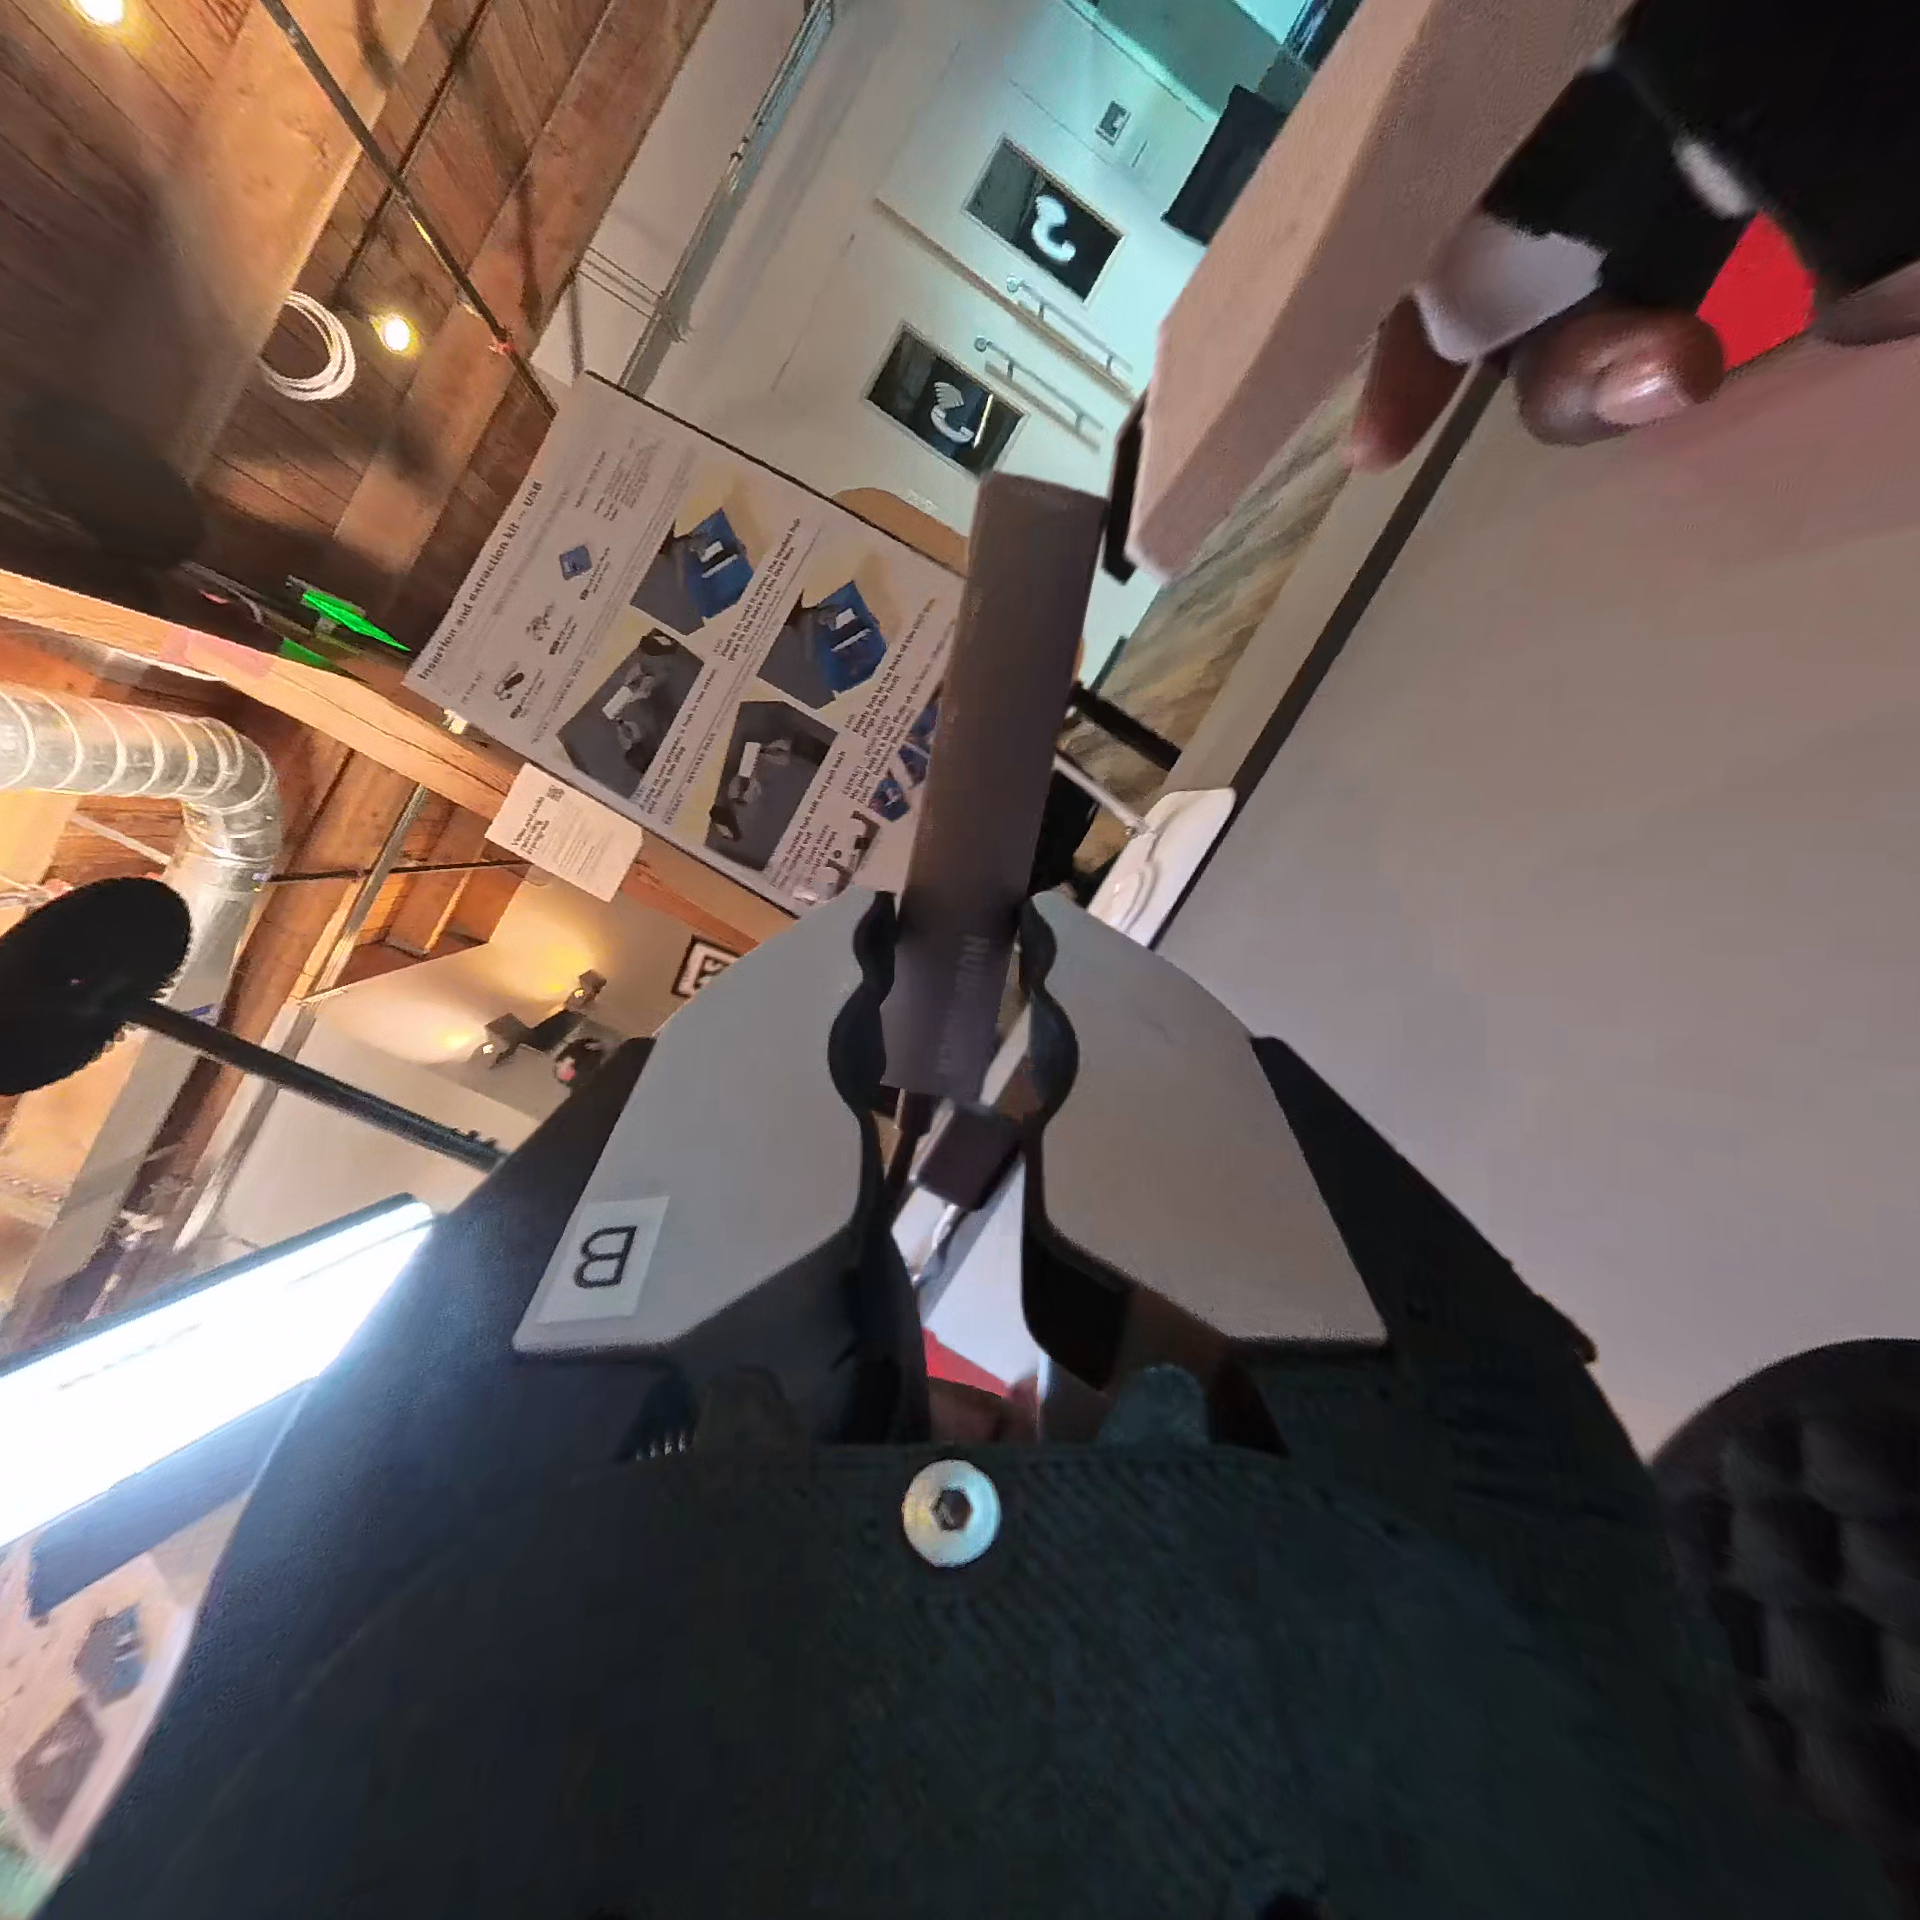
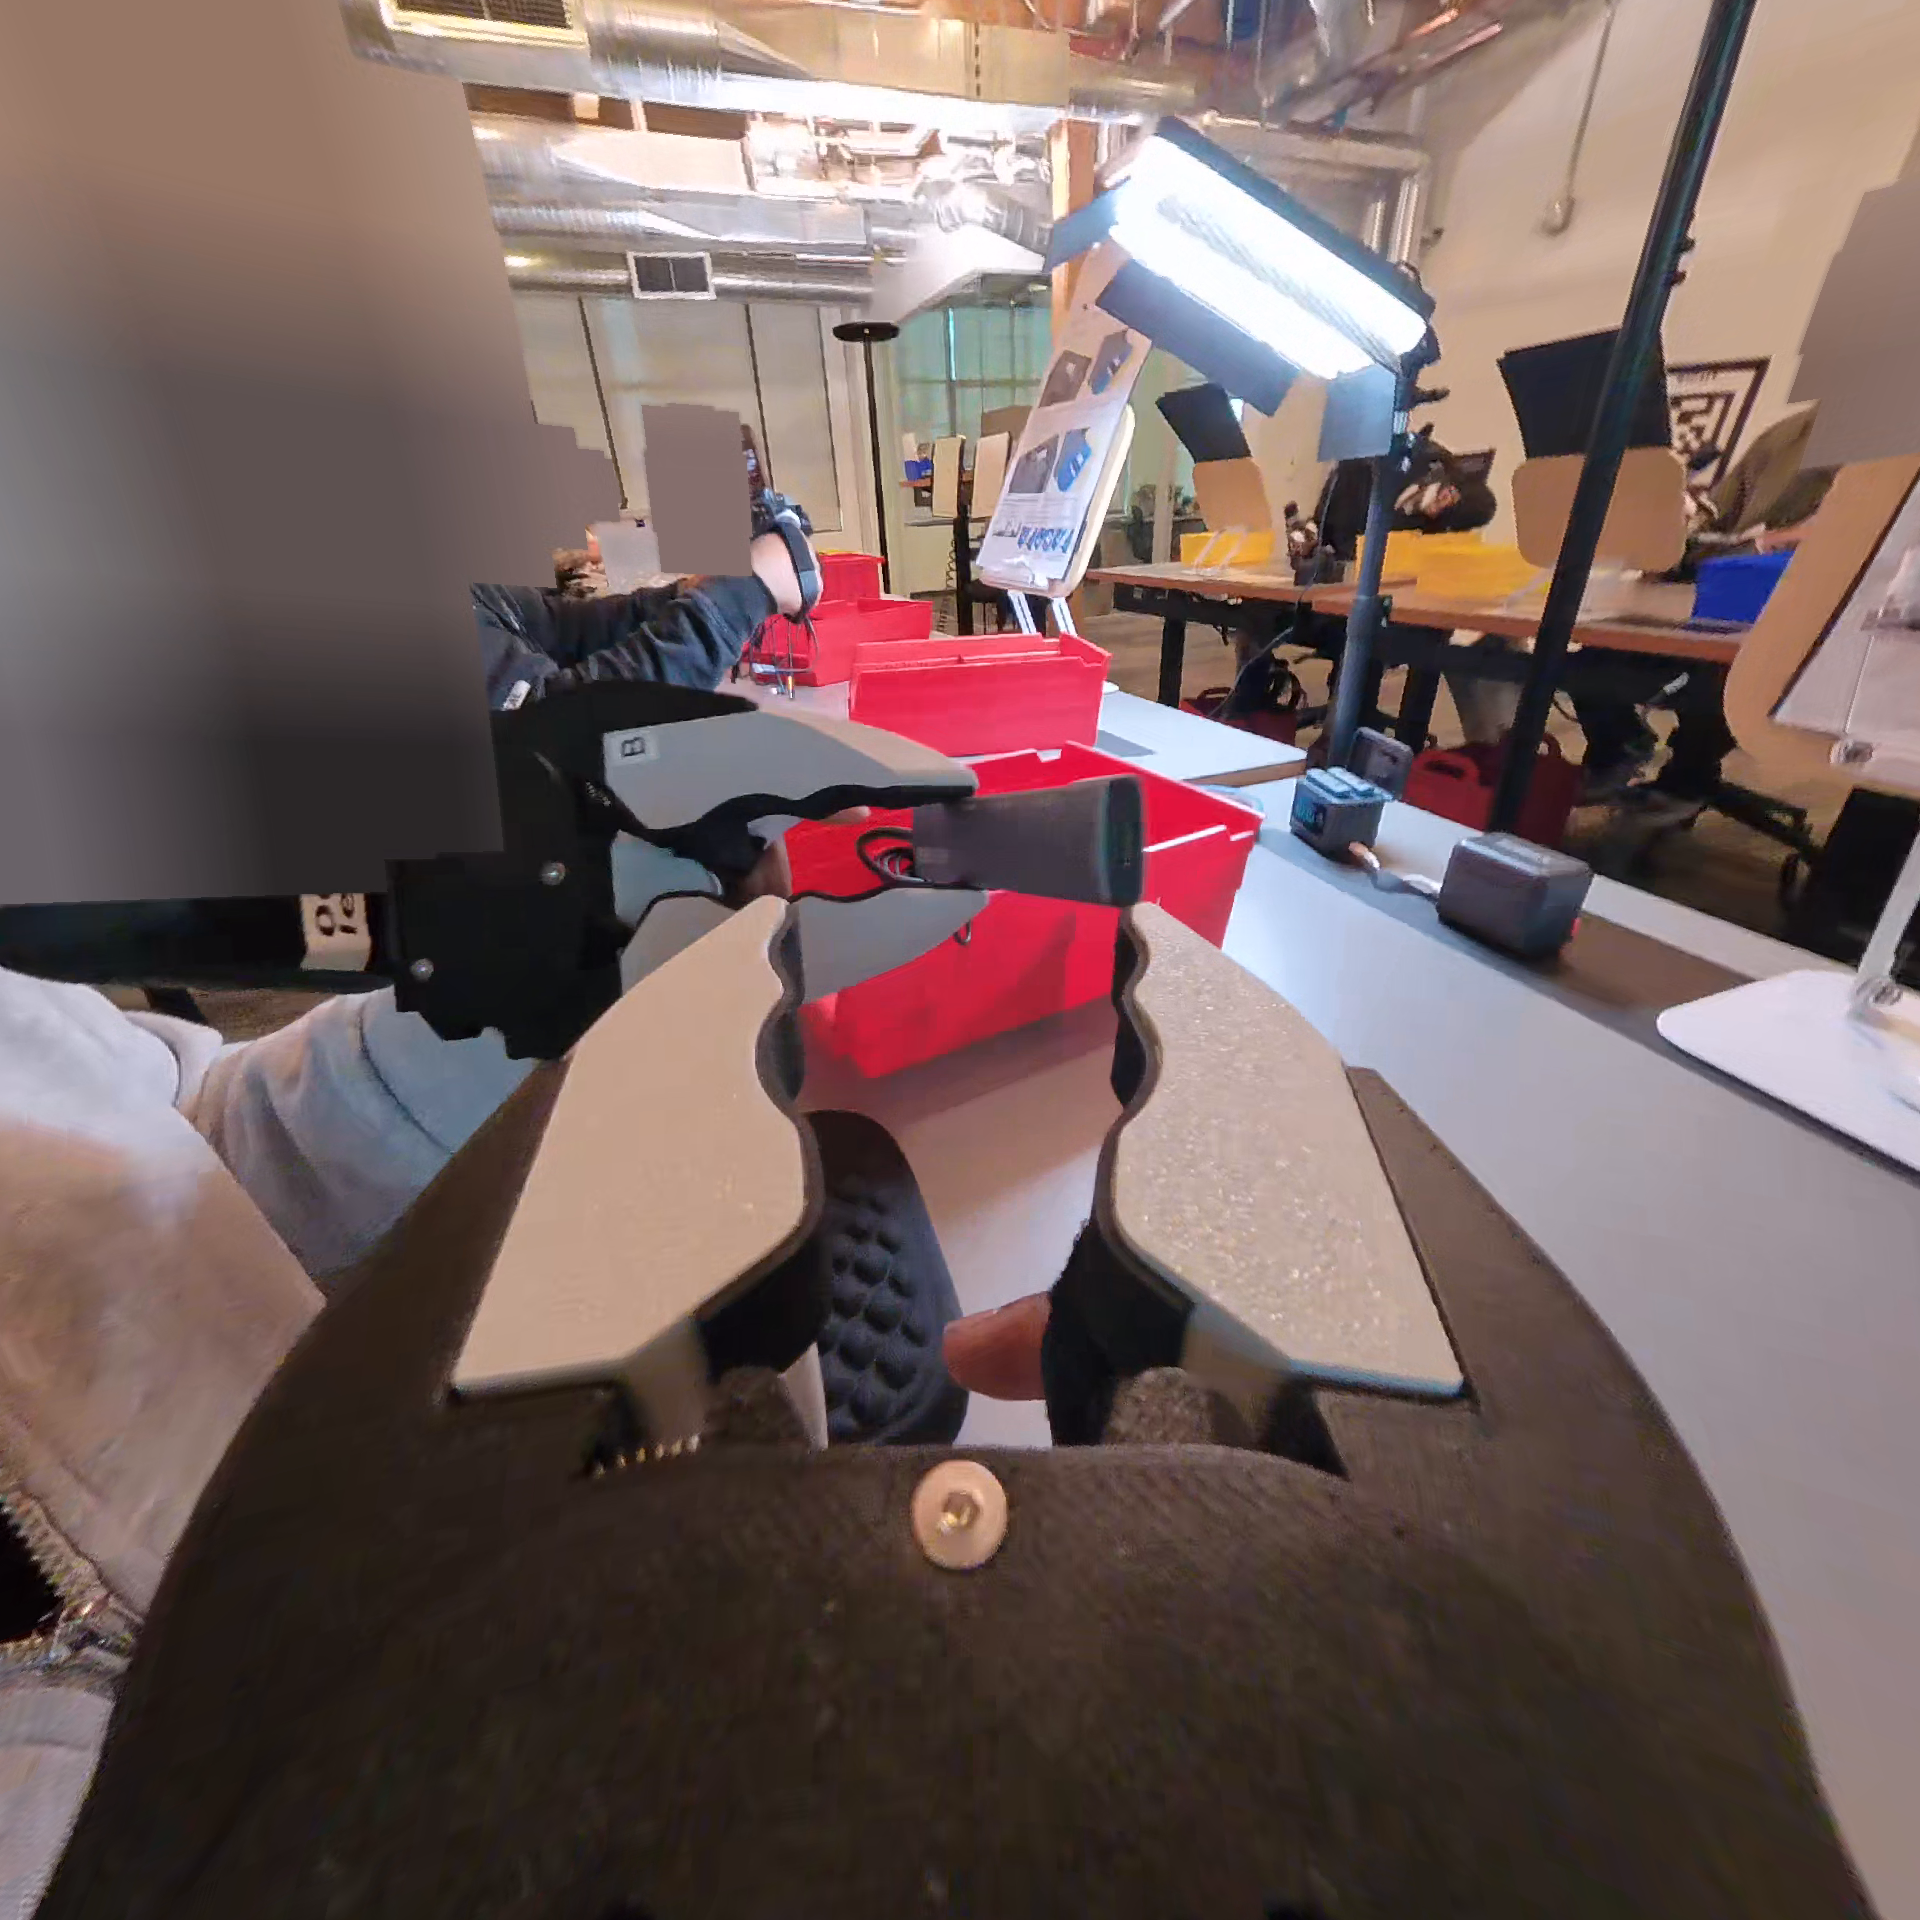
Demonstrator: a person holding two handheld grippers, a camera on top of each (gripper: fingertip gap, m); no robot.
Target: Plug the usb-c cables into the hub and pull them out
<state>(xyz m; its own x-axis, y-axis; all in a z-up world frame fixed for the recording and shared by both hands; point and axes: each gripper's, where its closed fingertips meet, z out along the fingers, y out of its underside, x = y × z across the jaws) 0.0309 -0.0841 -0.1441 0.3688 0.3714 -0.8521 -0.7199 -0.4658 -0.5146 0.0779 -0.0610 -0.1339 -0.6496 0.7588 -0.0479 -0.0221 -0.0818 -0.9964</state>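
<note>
My left gripper (image 1: 951,914) is shut on a dark grey hub (image 1: 1018,707), a long flat bar that sticks out well past the fingertips. In the right wrist view the left gripper (image 2: 971,842) holds the hub (image 2: 1039,836) level in the air above a red bin (image 2: 1039,987), with the hub's port end facing right. A thin black cable (image 2: 883,857) trails from the hub's rear end between the fingers. My right gripper (image 2: 956,925) is open and empty, just below and in front of the hub. I see no loose USB-C plug.
The grey table (image 2: 1455,1143) carries a dark grey box (image 2: 1512,894), a white stand base (image 2: 1787,1039) and more red bins (image 2: 977,686). A black pole (image 2: 1621,416) and a light panel (image 2: 1257,260) stand at the right. A gloved hand (image 1: 1610,364) shows in the left wrist view. About 6 cm separates my left fingertips from my right.
</note>
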